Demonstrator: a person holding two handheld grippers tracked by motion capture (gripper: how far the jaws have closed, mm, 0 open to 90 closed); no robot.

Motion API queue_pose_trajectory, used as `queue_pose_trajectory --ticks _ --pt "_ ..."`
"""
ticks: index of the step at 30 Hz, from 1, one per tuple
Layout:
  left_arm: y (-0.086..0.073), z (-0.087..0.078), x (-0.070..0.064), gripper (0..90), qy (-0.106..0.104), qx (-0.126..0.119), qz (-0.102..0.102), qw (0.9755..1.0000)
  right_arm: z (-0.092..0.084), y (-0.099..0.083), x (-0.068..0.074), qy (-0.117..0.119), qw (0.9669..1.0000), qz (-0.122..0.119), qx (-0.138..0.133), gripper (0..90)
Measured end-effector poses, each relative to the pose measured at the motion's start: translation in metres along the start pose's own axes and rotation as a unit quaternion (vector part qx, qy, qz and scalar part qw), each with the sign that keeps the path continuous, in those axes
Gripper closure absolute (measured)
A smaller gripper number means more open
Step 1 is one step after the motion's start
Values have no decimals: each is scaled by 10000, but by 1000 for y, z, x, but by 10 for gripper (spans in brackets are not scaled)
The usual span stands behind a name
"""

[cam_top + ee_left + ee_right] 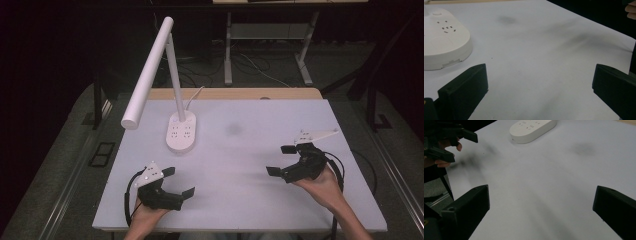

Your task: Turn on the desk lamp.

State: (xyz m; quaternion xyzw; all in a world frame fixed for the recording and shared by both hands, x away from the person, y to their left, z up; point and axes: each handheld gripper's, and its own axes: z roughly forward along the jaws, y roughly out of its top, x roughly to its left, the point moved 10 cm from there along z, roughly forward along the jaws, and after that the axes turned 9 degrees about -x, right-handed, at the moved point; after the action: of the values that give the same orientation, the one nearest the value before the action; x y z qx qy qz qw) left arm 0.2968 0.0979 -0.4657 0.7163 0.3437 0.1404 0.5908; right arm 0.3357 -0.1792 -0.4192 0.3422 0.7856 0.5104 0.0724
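Note:
A white desk lamp (pixel 152 70) stands on an oval base (pixel 181 132) with plug sockets, at the table's back left. The base shows at the left of the left gripper view (pixel 444 45) and at the top of the right gripper view (pixel 532 130). My left gripper (pixel 179 182) rests near the front left edge, jaws wide apart and empty (pixel 540 87). My right gripper (pixel 281 160) hovers at the right side, also open and holding nothing (pixel 541 212). The left gripper appears far off in the right gripper view (pixel 446 142).
The white table (pixel 240 190) has a faint grey smudge (pixel 233 129) right of the lamp base. A white cord (pixel 194 96) runs from the lamp to the table's wooden back edge. Behind the table are metal desk legs (pixel 228 50) and floor cables.

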Motion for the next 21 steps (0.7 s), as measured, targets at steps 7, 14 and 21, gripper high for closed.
queue_pose_trajectory --ticks 7,14,21 --pt "0 0 0 0 -11 2 26 10000 9 9 1 39 9999 -75 58 7" --pt "0 0 -1 0 -16 12 19 10000 22 18 3 105 9997 -149 148 7" --pt "0 0 0 0 -19 17 22 10000 36 26 2 123 9994 -216 260 7"
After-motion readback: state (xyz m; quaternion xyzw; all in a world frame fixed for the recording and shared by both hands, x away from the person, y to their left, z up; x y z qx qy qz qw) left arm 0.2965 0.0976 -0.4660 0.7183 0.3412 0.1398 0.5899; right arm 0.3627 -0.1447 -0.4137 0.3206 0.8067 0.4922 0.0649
